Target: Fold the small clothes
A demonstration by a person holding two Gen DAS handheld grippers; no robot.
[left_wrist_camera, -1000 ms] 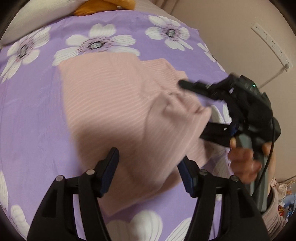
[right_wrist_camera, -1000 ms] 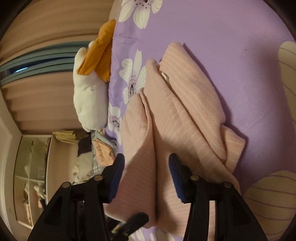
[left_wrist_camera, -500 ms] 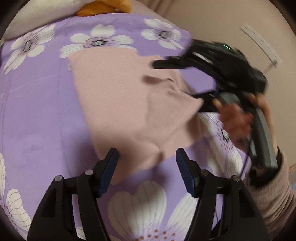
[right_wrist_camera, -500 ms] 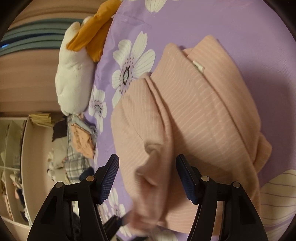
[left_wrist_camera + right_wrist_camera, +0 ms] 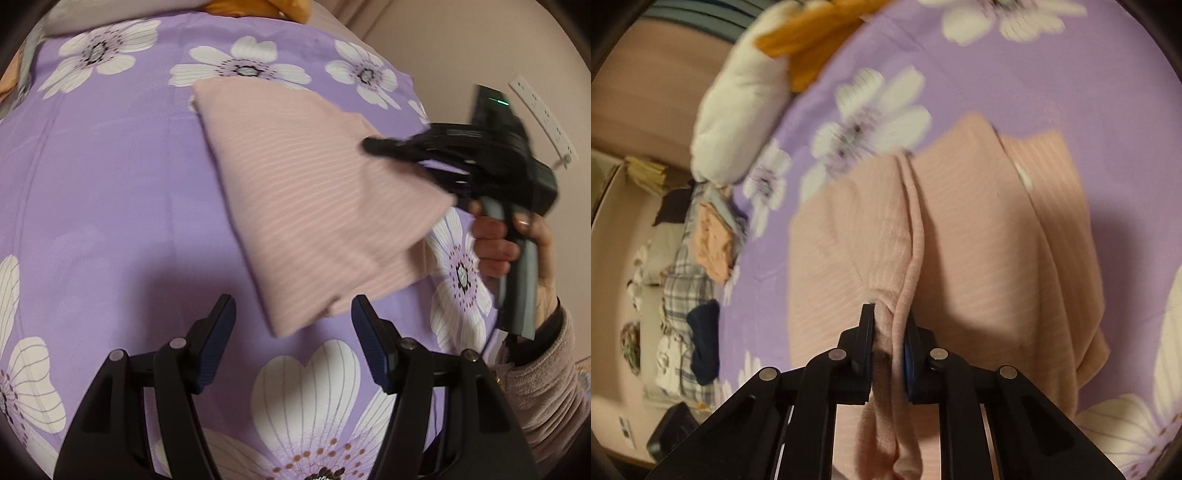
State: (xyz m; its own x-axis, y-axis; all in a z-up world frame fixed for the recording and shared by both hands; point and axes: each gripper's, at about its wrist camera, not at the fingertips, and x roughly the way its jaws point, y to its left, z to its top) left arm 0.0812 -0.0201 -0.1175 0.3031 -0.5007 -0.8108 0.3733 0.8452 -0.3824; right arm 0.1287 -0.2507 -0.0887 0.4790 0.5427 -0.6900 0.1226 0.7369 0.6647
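My right gripper (image 5: 889,332) is clenched on a bunched fold of the pink ribbed garment (image 5: 960,240), the cloth pinched between its two fingers and trailing down past them toward the camera. From my left wrist view the same right gripper (image 5: 373,146) reaches in from the right over the garment's right edge, my hand (image 5: 509,240) wrapped around its grey handle. My left gripper (image 5: 293,328) is released, its fingers spread wide and hovering just above the near corner of the garment (image 5: 303,206) without touching it.

The garment lies on the bed's purple bedspread (image 5: 110,192), printed with large white flowers. It looks folded into a rough long block running from the far middle toward the near right, with faint pale stripes across it. In the right wrist view a small white tag (image 5: 1022,176) shows on the far layer, though motion blur makes it hard to read clearly.

At the far end of the bed sits a white plush toy (image 5: 738,110) with an orange part (image 5: 809,44). Beyond the bed's left side a pile of clothes (image 5: 687,288) lies heaped, plaid fabric among it.
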